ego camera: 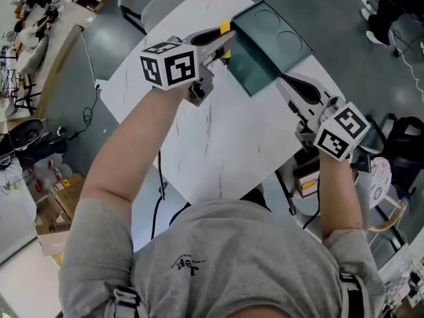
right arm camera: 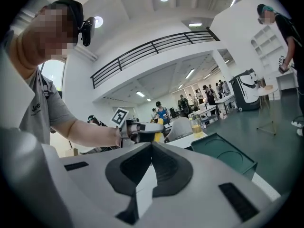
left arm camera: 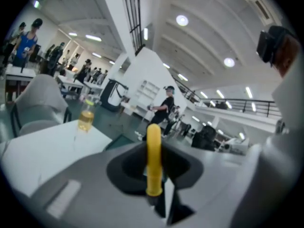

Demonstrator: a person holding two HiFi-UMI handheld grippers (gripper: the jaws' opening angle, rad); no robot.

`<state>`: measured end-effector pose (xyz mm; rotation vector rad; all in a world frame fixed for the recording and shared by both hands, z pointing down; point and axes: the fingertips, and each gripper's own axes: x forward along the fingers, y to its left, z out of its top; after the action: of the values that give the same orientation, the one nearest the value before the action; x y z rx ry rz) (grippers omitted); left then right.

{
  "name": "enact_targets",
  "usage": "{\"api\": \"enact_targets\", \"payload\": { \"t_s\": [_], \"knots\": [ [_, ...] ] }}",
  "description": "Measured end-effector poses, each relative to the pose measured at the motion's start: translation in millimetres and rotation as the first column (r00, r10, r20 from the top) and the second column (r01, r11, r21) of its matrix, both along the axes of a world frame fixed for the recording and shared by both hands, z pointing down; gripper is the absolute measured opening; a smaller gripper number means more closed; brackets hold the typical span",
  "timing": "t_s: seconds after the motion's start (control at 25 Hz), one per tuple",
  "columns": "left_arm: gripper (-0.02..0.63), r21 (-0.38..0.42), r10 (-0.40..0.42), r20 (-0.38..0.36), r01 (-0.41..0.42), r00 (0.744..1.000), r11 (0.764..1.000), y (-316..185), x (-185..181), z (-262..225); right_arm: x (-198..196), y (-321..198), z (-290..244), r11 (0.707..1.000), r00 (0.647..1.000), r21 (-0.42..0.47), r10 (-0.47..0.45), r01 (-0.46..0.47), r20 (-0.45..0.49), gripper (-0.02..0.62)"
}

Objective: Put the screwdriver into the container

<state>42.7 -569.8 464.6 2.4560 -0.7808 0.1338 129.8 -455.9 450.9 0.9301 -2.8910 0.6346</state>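
Note:
My left gripper (ego camera: 226, 42) is shut on a screwdriver (ego camera: 225, 28) with a yellow handle. It holds the tool upright above the white table (ego camera: 232, 138), handle up and dark shaft down, just left of the dark green container (ego camera: 268, 42). In the left gripper view the yellow handle (left arm camera: 153, 151) stands between the jaws. My right gripper (ego camera: 283, 79) hovers near the container's right front corner with its jaws together and nothing in them. The right gripper view shows its closed tips (right arm camera: 152, 145), the container (right arm camera: 223, 153) to the right and the left gripper (right arm camera: 142, 131) ahead.
A bottle of yellow liquid (left arm camera: 86, 118) stands at the table's far edge beyond the container. Chairs (ego camera: 165, 2) sit behind the table, and a cable (ego camera: 159, 177) hangs off its left side. Boxes and clutter (ego camera: 53, 204) lie on the floor to the left.

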Motion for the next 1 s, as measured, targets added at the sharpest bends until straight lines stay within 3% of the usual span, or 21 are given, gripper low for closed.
{"api": "enact_targets", "payload": {
  "t_s": [0.32,0.68,1.0],
  "knots": [
    [0.078,-0.113,-0.091,0.001,0.090,0.996,0.989,-54.0,10.3,57.3,-13.1,1.6,38.0,0.998,1.000,-0.066,-0.003,0.005,0.026,0.008],
    [0.078,-0.123,-0.059,0.128,0.075,0.990,0.990,-72.3,20.7,107.0,-0.6,-33.0,54.1,0.999,0.998,-0.009,0.033,-0.034,-0.050,0.009],
    [0.080,-0.103,0.025,0.265,0.003,0.964,0.995,-70.9,36.1,133.3,1.1,-45.4,61.9,1.000,0.998,-0.005,0.028,-0.028,-0.054,0.008]
  ]
}}
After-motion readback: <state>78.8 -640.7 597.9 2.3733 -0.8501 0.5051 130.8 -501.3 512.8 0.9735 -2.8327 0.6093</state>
